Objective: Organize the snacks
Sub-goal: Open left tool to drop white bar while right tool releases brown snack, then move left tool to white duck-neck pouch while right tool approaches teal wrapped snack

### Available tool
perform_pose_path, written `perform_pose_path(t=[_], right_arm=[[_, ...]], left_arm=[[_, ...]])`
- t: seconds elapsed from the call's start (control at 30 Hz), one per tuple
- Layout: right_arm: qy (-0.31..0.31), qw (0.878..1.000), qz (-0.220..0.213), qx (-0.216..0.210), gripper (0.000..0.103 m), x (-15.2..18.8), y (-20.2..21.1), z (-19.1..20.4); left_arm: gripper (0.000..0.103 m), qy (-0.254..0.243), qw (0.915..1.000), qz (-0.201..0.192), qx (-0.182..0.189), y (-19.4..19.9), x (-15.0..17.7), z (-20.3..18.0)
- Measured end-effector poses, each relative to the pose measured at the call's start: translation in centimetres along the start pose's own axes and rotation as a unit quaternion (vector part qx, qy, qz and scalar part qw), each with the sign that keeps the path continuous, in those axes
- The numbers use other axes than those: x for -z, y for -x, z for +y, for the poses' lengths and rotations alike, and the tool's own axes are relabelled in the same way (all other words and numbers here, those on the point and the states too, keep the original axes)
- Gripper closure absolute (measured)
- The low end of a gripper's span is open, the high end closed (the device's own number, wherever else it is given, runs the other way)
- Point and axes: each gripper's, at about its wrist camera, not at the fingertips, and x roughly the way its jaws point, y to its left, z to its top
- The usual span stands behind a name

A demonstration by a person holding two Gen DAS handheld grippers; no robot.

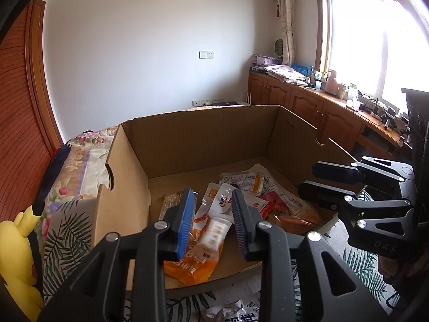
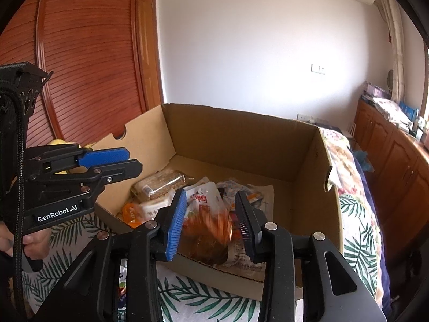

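Note:
An open cardboard box (image 1: pixel 203 134) sits on the bed and holds several snack packets. My left gripper (image 1: pixel 213 222) is open and empty over the box's near edge, above an orange and white packet (image 1: pixel 203 252). My right gripper (image 2: pixel 211 224) is open; an orange-brown packet (image 2: pixel 209 230) shows blurred between its fingers, over the box's near edge, and I cannot tell if it touches them. A brown bar packet (image 2: pixel 158 183) lies at the box's left side. The box also shows in the right wrist view (image 2: pixel 241 139). Each gripper shows in the other's view: the right (image 1: pixel 329 185), the left (image 2: pixel 112 161).
The bed has a palm-leaf cover (image 2: pixel 203 300) and a floral quilt (image 1: pixel 77 161). A yellow plush toy (image 1: pixel 18 263) lies at the left. More packets (image 1: pixel 233 311) lie on the cover before the box. Wooden cabinets (image 1: pixel 308 102) run under the window.

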Motion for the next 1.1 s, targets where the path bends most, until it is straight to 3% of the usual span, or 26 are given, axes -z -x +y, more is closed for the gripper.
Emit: perform_pose_path(t=[0.13, 0.3, 0.6, 0.9, 1.1], right_arm=[[-0.002, 1.0, -0.002, 0.0, 0.064, 0.2, 0.5, 0.1], [-0.002, 1.0, -0.011, 0.0, 0.064, 0.2, 2.4, 0.7], [0.01, 1.0, -0.027, -0.007, 0.06, 1.3, 7.1, 3.0], [0.01, 1.0, -0.008, -0.011, 0.057, 4.3, 8.5, 4.6], [-0.009, 0.999, 0.024, -0.019, 0.057, 7.2, 7.7, 4.8]], left_arm=[[0.065, 0.004, 1.0, -0.003, -0.003, 0.8, 0.1, 0.1], [0.064, -0.004, 0.9999, -0.012, -0.01, 2.8, 0.4, -0.2], [0.053, -0.007, 0.9993, -0.036, -0.011, 7.3, 1.3, -0.5], [0.037, -0.005, 0.9991, -0.039, -0.016, 9.2, 4.4, -0.5], [0.035, -0.002, 0.9995, -0.024, -0.02, 9.4, 6.9, -0.2]])
